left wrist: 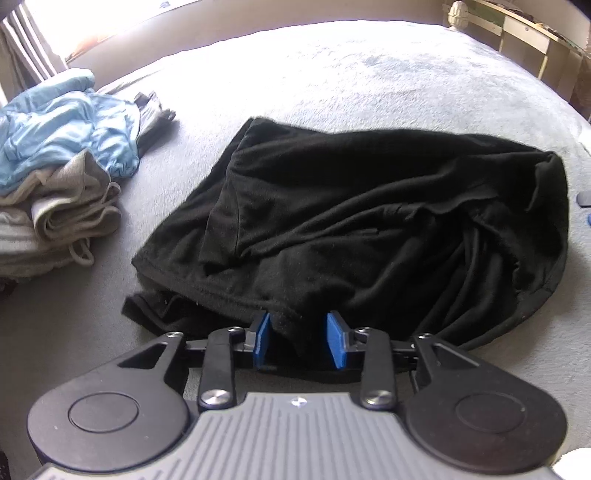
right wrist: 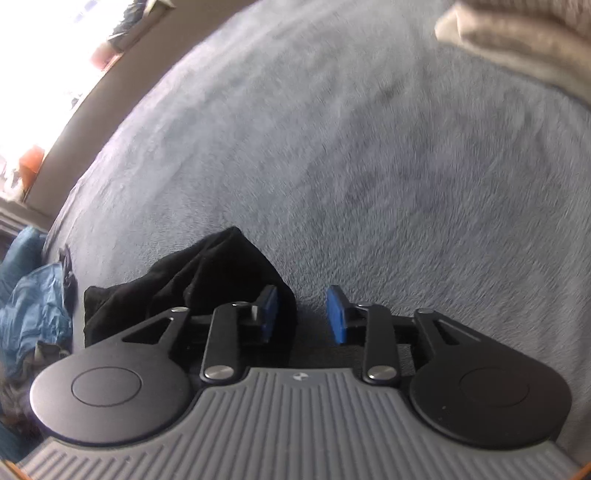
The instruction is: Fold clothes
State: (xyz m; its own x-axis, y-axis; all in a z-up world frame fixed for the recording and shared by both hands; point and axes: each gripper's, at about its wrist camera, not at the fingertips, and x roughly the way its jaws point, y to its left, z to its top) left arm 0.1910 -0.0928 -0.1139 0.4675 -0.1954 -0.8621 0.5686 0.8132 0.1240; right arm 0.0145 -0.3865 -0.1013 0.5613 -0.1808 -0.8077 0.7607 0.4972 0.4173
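Blue pads of the left tool (left wrist: 300,341) stand spread, a hem of the black garment (left wrist: 369,221) between them. It lies rumpled on the bed (left wrist: 332,74): soft, light, limp; hems suit pinching. Right tool (right wrist: 302,314) gapes, holding nothing, at its edge.

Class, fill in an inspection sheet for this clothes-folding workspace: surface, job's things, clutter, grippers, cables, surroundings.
Surface: grey fleecy blanket across a bed.
Job's things: black garment, crumpled and unfolded; a hem fold hangs between the left gripper's blue pads.
Clutter: pile of clothes, blue on top, beige and grey below, beside the black garment.
Grippers: left gripper open around the hem; right gripper open, over the blanket at the garment's edge; that view is blurred.
Cables: nothing seen.
Surroundings: bright window, wooden shelf.
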